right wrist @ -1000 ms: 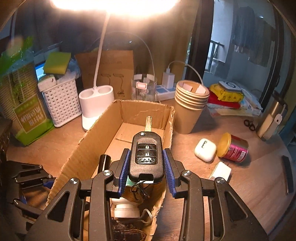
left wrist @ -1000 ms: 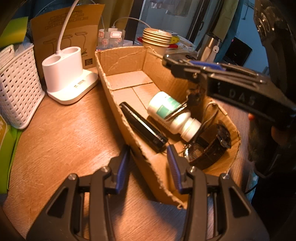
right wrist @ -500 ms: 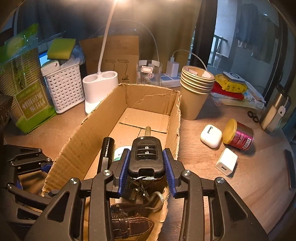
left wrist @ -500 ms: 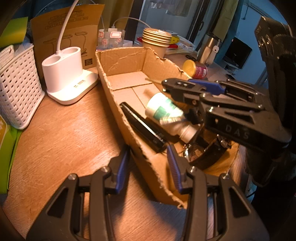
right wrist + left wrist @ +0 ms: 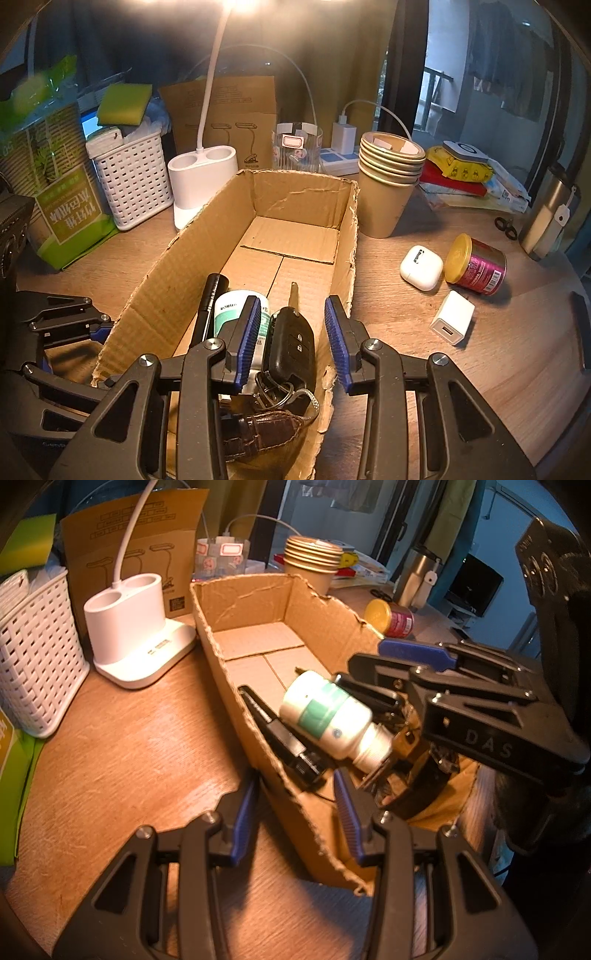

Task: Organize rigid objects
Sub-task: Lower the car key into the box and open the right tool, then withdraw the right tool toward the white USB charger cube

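- Judging from what lies in the cardboard box (image 5: 303, 192), the sorting is partly done: a white bottle (image 5: 325, 716), a black marker (image 5: 210, 295) and a leather watch strap (image 5: 258, 428) lie at the end nearest both grippers.
- The car key (image 5: 291, 343) lies between the right gripper (image 5: 292, 314) fingers, resting on that pile. The jaws stand narrow, with a gap showing on either side of the key, so it looks released.
- The left gripper (image 5: 295, 779) is empty, its narrow jaws astride the box's near wall without pinching it.
- Left to do, to the right gripper's right on the table: an earbud case (image 5: 421, 267), a white charger (image 5: 452, 321) and a small tin (image 5: 476, 266).
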Demonstrator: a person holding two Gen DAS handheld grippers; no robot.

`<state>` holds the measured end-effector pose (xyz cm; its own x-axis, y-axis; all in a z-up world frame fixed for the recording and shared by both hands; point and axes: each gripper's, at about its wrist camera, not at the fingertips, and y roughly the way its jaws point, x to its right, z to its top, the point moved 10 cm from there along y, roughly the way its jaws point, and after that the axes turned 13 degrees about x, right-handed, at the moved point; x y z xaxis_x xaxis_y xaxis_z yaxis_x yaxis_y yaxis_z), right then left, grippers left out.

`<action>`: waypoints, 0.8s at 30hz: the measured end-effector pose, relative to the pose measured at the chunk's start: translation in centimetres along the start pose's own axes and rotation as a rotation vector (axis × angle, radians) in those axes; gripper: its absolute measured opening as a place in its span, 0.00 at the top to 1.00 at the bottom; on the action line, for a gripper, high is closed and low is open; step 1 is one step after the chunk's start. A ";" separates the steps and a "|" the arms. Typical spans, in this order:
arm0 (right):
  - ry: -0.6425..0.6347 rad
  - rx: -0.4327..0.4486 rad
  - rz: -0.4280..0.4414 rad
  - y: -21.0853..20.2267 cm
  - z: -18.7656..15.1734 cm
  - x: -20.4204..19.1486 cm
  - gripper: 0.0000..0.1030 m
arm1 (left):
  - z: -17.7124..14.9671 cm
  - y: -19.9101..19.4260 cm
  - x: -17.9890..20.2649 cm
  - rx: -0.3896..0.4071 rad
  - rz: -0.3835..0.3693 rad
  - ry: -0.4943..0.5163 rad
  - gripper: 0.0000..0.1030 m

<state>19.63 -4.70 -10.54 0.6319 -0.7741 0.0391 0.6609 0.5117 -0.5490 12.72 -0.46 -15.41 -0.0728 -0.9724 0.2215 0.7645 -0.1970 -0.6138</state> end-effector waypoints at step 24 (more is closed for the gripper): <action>0.056 0.082 -0.074 -3.2 1.9 3.4 0.53 | 0.0 0.0 -0.1 0.001 0.000 0.000 0.58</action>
<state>20.43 -8.29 -7.10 0.5583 -0.8291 0.0288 0.7370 0.4797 -0.4761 12.75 -0.37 -15.43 -0.0727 -0.9725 0.2211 0.7653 -0.1965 -0.6129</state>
